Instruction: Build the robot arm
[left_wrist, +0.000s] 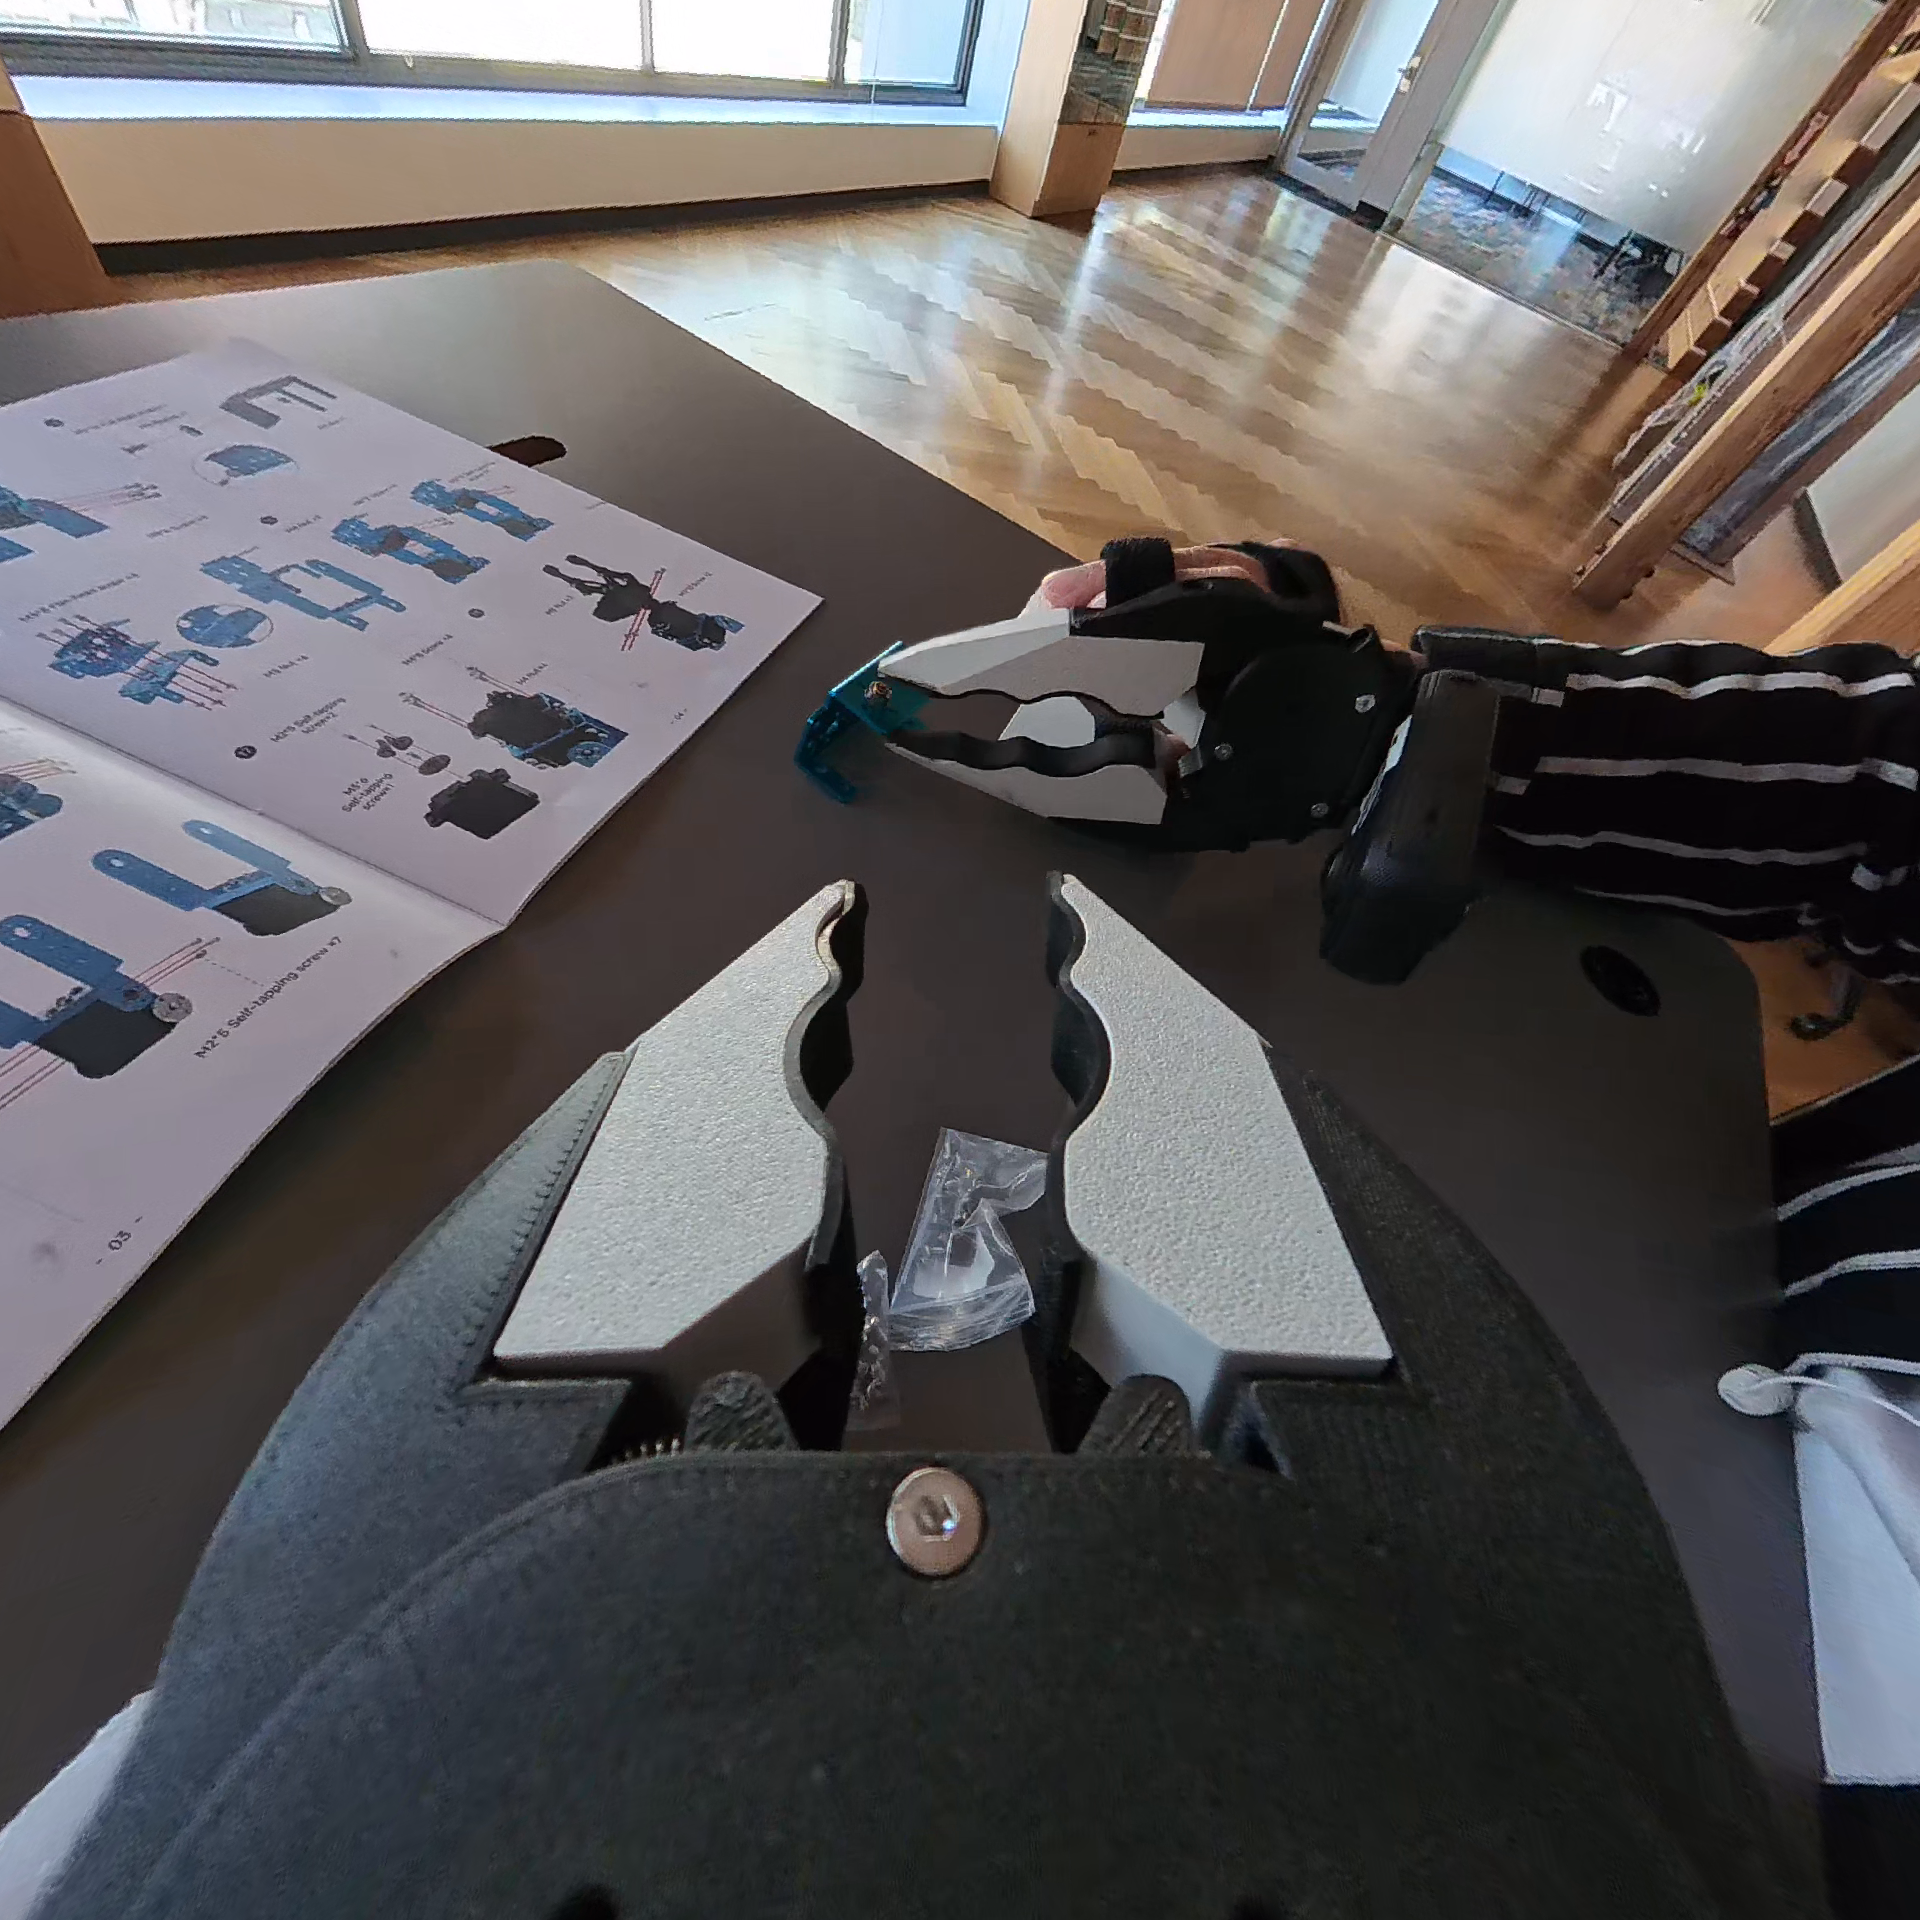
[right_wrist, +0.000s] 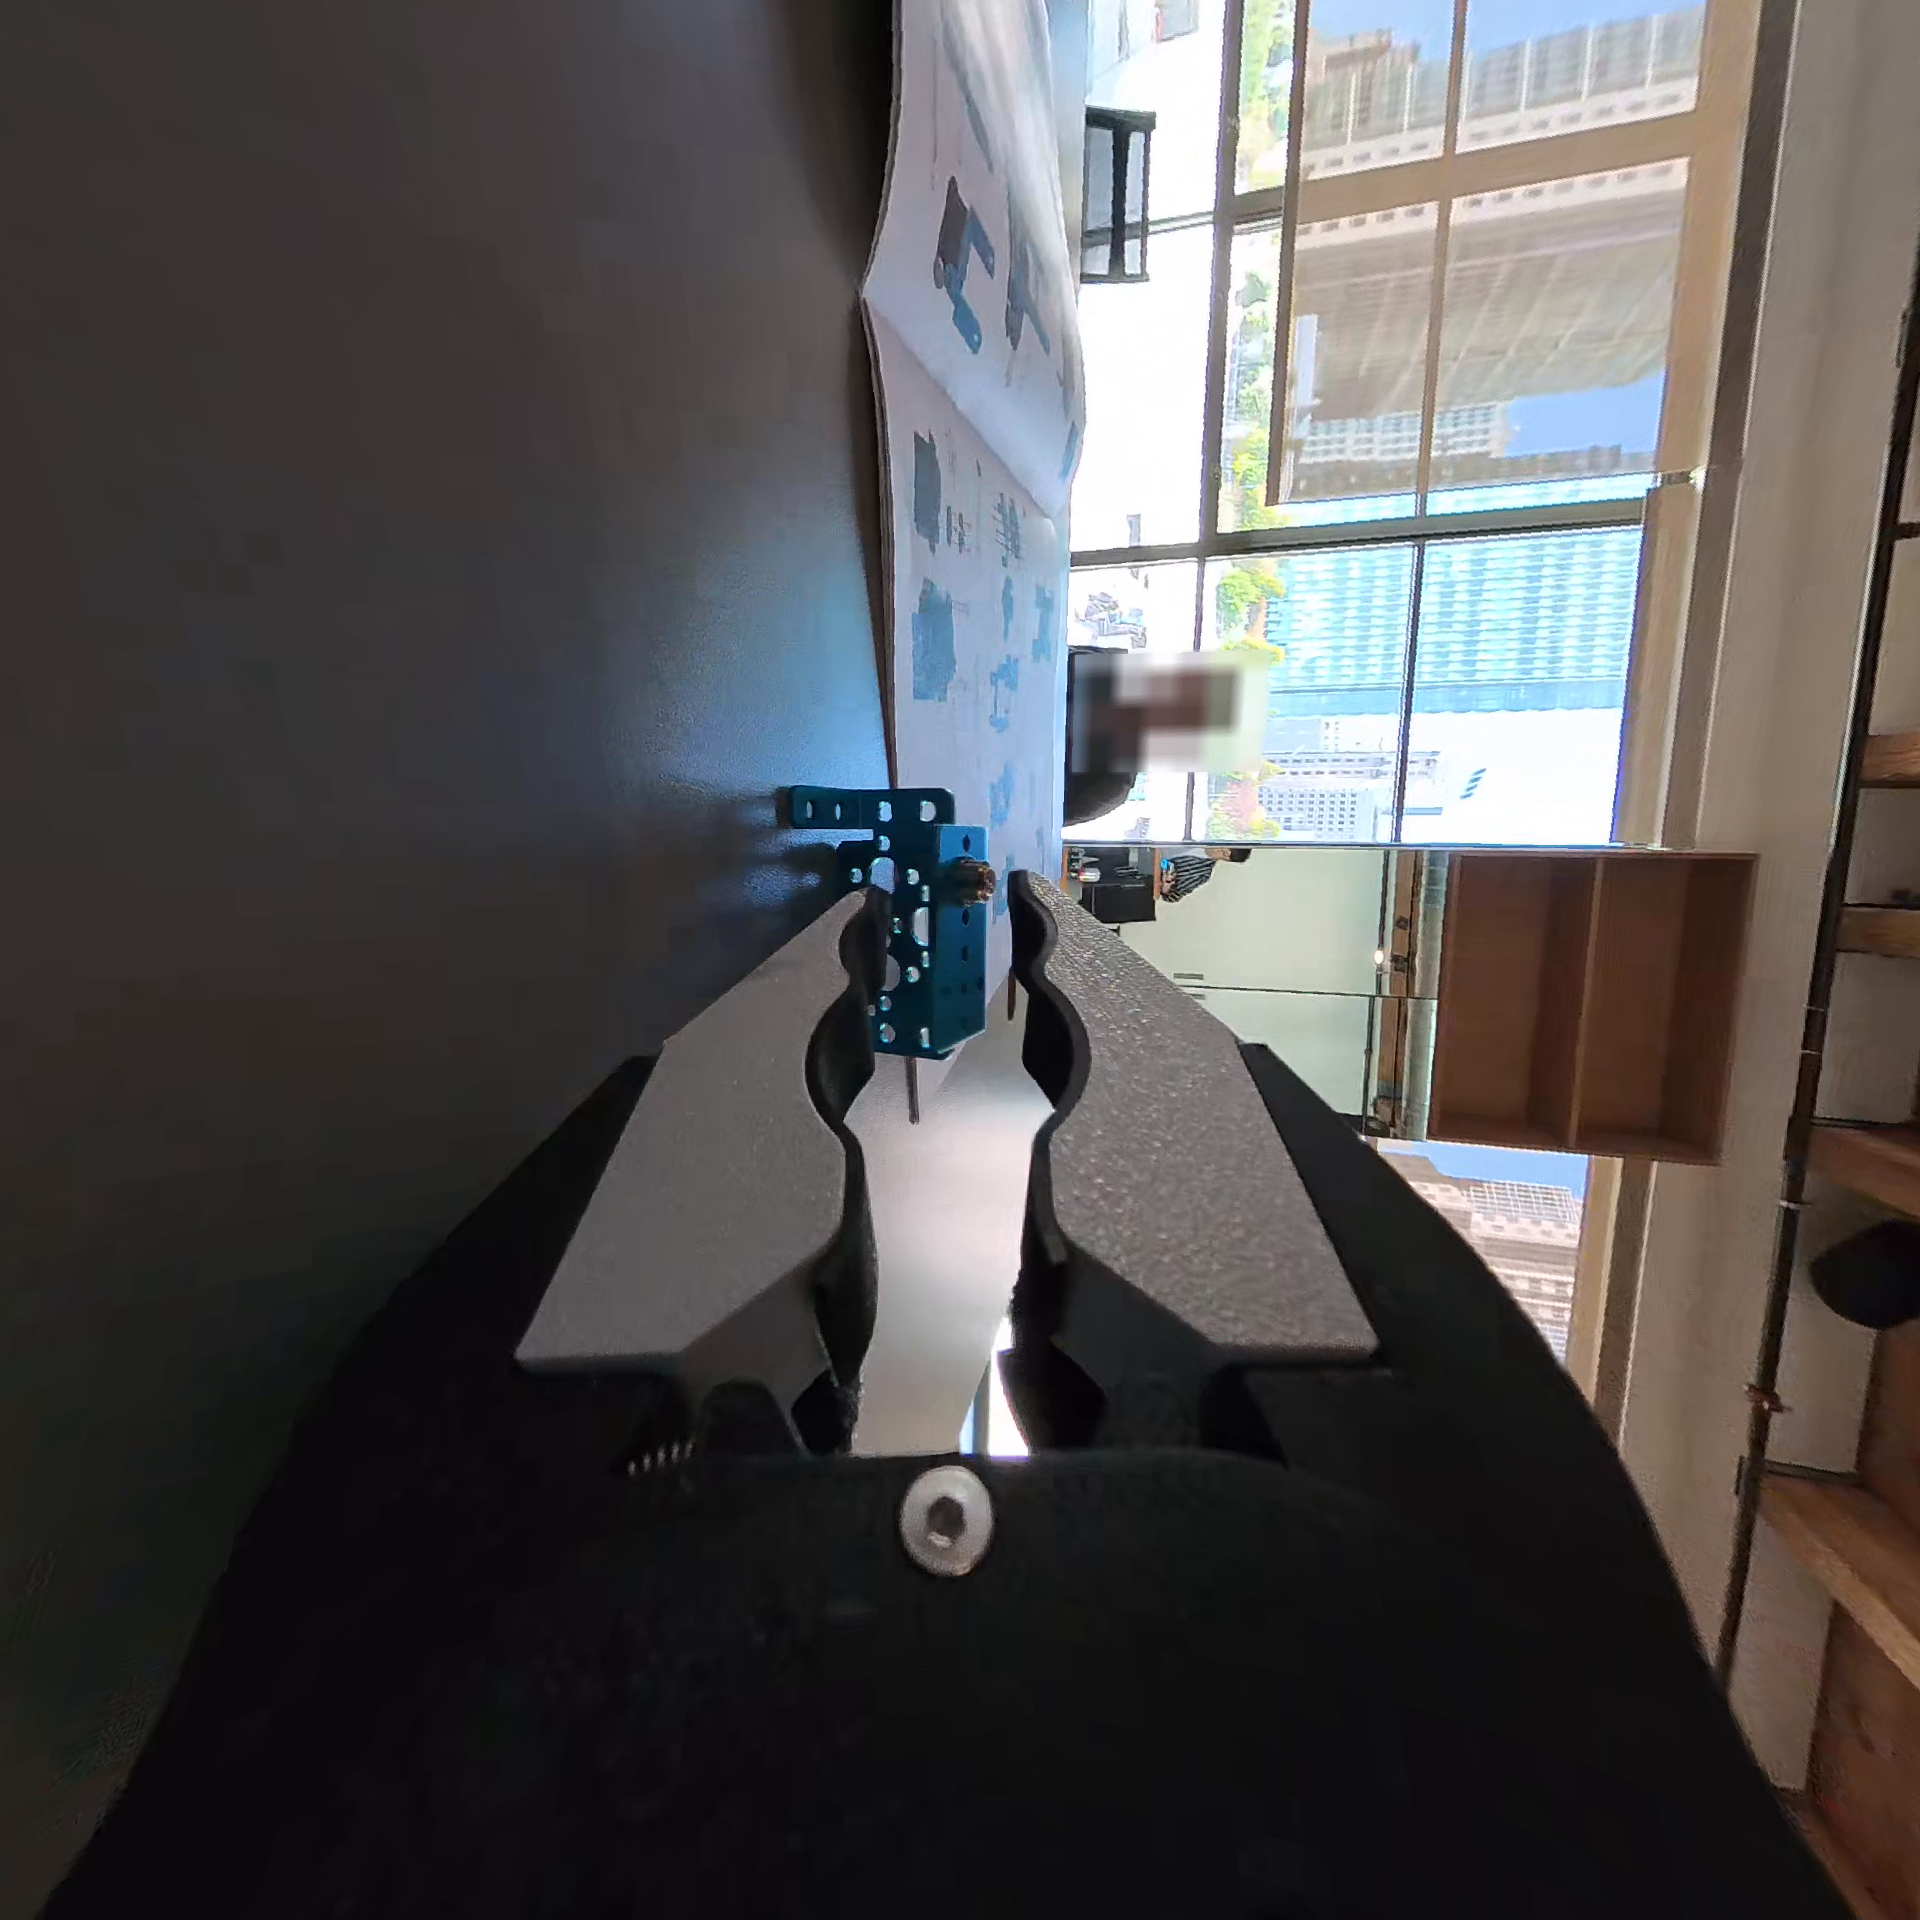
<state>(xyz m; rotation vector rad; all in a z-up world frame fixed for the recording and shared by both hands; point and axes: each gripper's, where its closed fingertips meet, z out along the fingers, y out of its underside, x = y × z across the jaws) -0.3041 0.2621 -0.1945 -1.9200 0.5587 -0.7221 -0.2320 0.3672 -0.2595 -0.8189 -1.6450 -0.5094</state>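
Observation:
My right gripper (right_wrist: 940, 894) lies on its side on the dark table (right_wrist: 416, 727). It is shut on a blue metal bracket (right_wrist: 925, 935) with many holes. One fingertip presses the bracket's plate and the other sits at its brass stud (right_wrist: 975, 883). In the left wrist view the bracket (left_wrist: 831, 743) rests on the table at the right gripper's (left_wrist: 899, 707) tips. My left gripper (left_wrist: 954, 904) is open and empty, just above the table (left_wrist: 727, 436). Small clear bags of screws (left_wrist: 961, 1247) lie between its fingers, near their base.
An open instruction booklet (left_wrist: 312, 675) lies at the left of the table; it also shows in the right wrist view (right_wrist: 966, 520). A striped sleeve (left_wrist: 1662, 748) rests at the right edge. Wooden floor (left_wrist: 1195, 343) lies beyond the table, and a wooden shelf box (right_wrist: 1590, 997) stands by the windows. About 15 cm separates my left fingertips from my right.

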